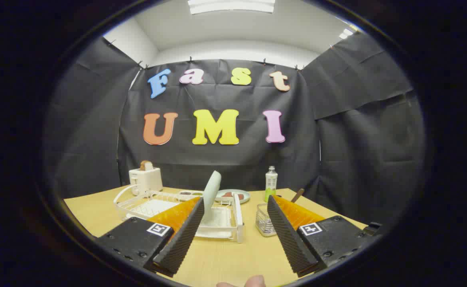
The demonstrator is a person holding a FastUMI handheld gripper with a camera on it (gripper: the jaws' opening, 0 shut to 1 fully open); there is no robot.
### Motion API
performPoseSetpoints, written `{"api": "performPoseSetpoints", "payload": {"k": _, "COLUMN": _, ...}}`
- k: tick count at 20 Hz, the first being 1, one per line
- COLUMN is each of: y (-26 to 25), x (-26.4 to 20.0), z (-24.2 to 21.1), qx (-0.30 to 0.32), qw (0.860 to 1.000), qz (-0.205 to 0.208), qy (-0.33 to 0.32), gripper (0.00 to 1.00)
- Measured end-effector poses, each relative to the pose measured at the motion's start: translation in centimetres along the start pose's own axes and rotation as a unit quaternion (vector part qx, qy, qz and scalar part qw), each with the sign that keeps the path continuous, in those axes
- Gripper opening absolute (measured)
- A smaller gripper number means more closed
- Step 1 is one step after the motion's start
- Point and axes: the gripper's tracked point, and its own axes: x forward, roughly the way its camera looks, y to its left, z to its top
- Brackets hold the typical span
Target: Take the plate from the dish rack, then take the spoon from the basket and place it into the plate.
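Wooden table (225, 255) carries a white dish rack (233, 221) holding one upright plate (211, 195); the wire basket (264, 223) holds a brown-handled spoon (297, 195); the gripper (233, 215) fingers are spread wide, pinching nothing.

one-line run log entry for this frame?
stage: approach | gripper: open, holding nothing | plate: upright in dish rack, between and beyond fingers | basket: beside rack | spoon: untouched

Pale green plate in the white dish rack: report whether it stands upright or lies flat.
Upright: the pale green plate stands on edge in the white dish rack, just beyond the open fingers.
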Motion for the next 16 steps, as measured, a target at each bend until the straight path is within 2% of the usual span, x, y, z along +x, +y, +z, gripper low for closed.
{"api": "performPoseSetpoints", "payload": {"k": 16, "y": 1.5, "x": 0.5, "z": -0.2, "qx": -0.017, "qw": 1.0, "qz": 0.008, "qy": -0.009, "gripper": 1.0}}
